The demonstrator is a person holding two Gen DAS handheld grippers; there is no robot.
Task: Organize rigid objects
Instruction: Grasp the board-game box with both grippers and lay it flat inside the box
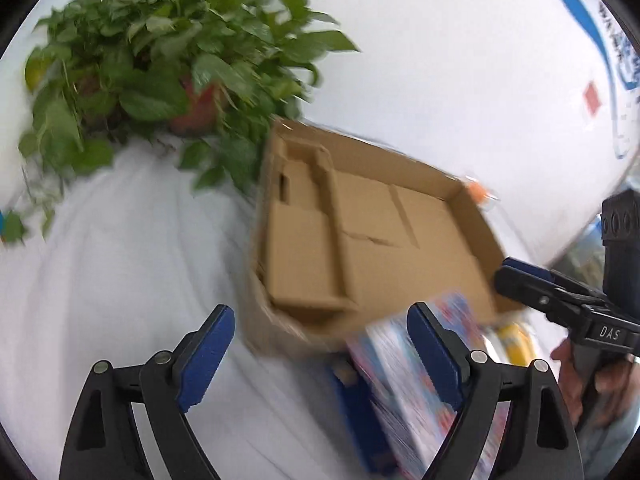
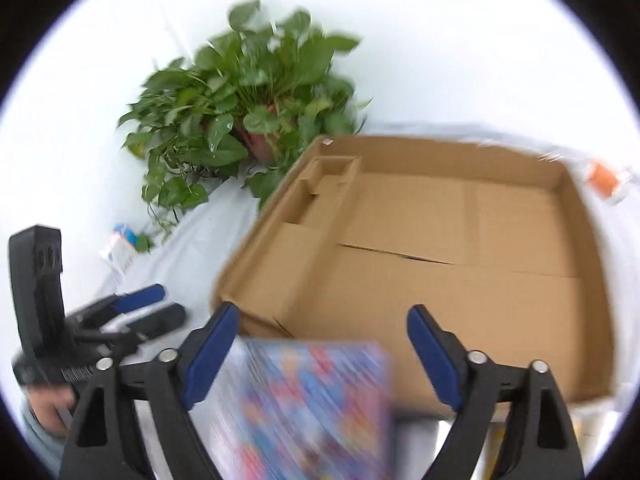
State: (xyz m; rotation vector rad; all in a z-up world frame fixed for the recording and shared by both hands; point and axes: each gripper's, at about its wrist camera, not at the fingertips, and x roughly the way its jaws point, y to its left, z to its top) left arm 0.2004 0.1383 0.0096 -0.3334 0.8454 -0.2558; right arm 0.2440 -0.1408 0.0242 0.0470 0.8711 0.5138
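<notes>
The right hand-held gripper [image 2: 322, 330], jaws apart, hovers over a blurred, seemingly boxed colourful item [image 2: 308, 408] just before the cardboard tray [image 2: 592, 280].

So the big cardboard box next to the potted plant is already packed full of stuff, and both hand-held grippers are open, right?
Not quite. The cardboard box beside the potted plant holds nothing but its own cardboard insert, as the right wrist view shows. Both the left hand-held gripper and the right hand-held gripper are indeed open.

Legible: "DAS", white letters on black body of right gripper [image 1: 508, 276]. Print on blue-edged banner [image 1: 616, 60] blurred, unreadable.
</notes>
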